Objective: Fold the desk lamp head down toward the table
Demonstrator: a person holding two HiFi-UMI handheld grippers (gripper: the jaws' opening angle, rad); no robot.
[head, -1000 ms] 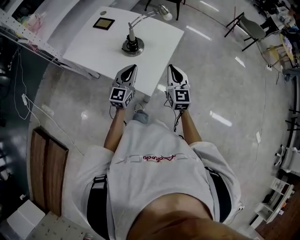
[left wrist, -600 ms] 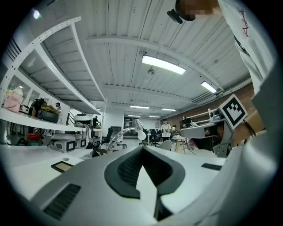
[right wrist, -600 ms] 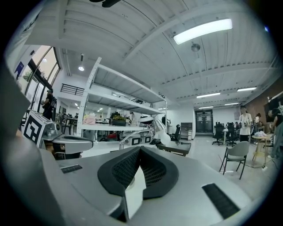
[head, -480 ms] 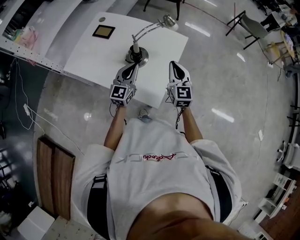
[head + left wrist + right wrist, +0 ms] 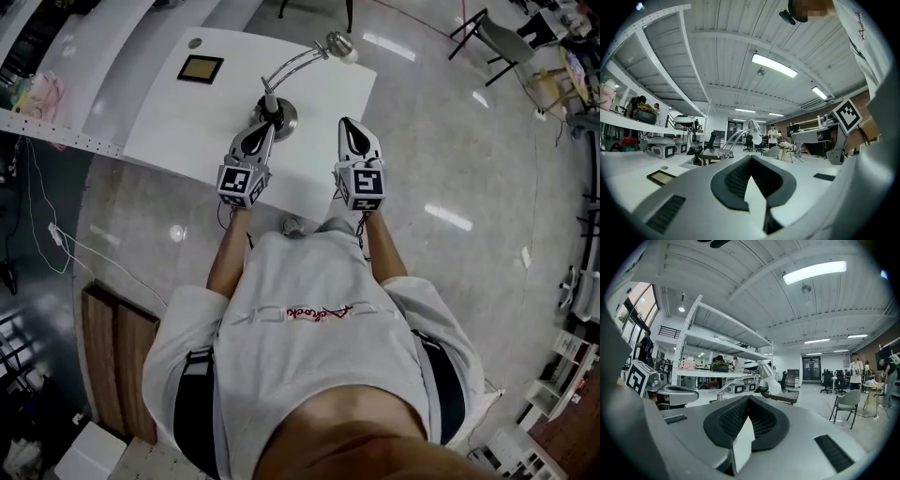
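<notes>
Both claws were pressed together, gripping nothing. The desk lamp (image 5: 292, 64) stood on the white table (image 5: 178, 122), its base (image 5: 279, 114) just beyond the left gripper (image 5: 263, 131), possibly touching, though the head view was too small to tell. Its arm arched far and rightward to the raised lamp head (image 5: 339, 45), which lay straight ahead of the right gripper (image 5: 349, 127), the nearer one.

One tabletop (image 5: 178, 122). One desk lamp (image 5: 281, 116). Left of the desk lamp: one dark square tile (image 5: 200, 68), one small round disc (image 5: 194, 42). Two grippers: left hand-held gripper (image 5: 266, 128), right hand-held gripper (image 5: 349, 124).
</notes>
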